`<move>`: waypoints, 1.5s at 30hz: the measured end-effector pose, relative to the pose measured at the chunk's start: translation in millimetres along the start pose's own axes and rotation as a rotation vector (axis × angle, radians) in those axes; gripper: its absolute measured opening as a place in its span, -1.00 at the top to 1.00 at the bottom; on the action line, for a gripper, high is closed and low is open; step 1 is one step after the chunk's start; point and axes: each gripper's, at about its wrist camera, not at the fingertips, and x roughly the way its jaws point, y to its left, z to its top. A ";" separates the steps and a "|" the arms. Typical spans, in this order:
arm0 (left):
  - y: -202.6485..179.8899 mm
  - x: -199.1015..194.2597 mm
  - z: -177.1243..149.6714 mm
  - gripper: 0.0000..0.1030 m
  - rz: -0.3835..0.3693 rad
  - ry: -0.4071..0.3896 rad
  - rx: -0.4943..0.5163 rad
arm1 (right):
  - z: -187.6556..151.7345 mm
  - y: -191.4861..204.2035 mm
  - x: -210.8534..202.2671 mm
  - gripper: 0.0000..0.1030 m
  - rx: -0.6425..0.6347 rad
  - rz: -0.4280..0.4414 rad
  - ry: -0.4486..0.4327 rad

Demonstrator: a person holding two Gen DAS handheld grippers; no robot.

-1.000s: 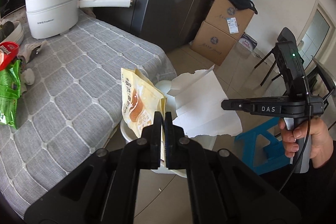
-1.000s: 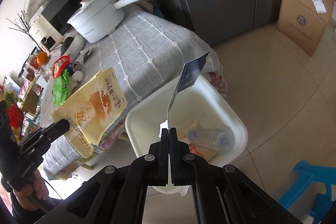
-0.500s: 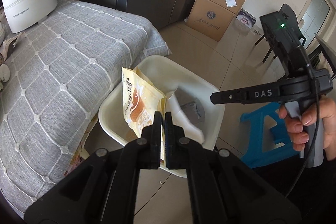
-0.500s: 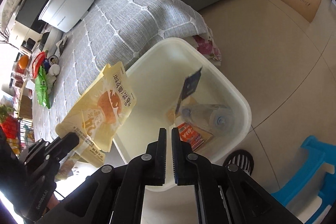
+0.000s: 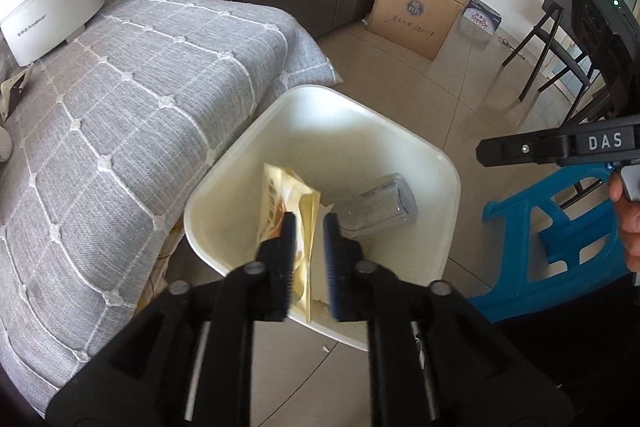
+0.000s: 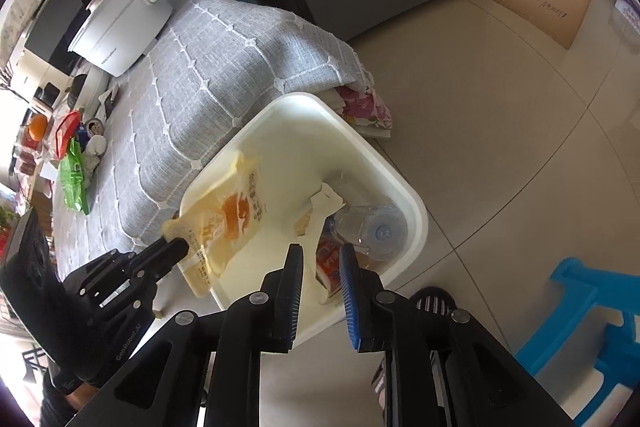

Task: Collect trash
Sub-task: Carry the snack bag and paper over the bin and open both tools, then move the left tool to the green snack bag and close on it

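nearby, grey-clothed table (image 5: 132, 99) and blue stool (image 5: 560, 239) flank bin (image 5: 400, 143); both grippers' fingers parted, empty.

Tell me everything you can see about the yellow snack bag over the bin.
The yellow bag is a flat, glossy plastic pouch with an orange picture and red print, crinkled and apparently empty. It hangs tilted over the white bin, its upper end inside the rim. The left hand-held gripper has its jaws parted around the bag's lower edge; it looks just released, though contact with one finger cannot be ruled out.
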 end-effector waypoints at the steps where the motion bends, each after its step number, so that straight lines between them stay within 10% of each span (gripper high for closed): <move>1: 1.4 -2.3 -0.7 0.09 0.017 -0.008 -0.006 | 0.1 0.6 -1.9 0.42 -0.004 -0.007 -0.007; 21: 60.2 -54.9 -22.3 -0.93 0.198 -0.043 -0.087 | 9.3 50.6 -16.3 -0.34 -0.070 -0.005 -0.081; 45: 230.8 -100.8 -46.0 -0.99 0.573 -0.111 -0.366 | 19.8 171.8 19.5 -0.66 -0.197 0.000 -0.075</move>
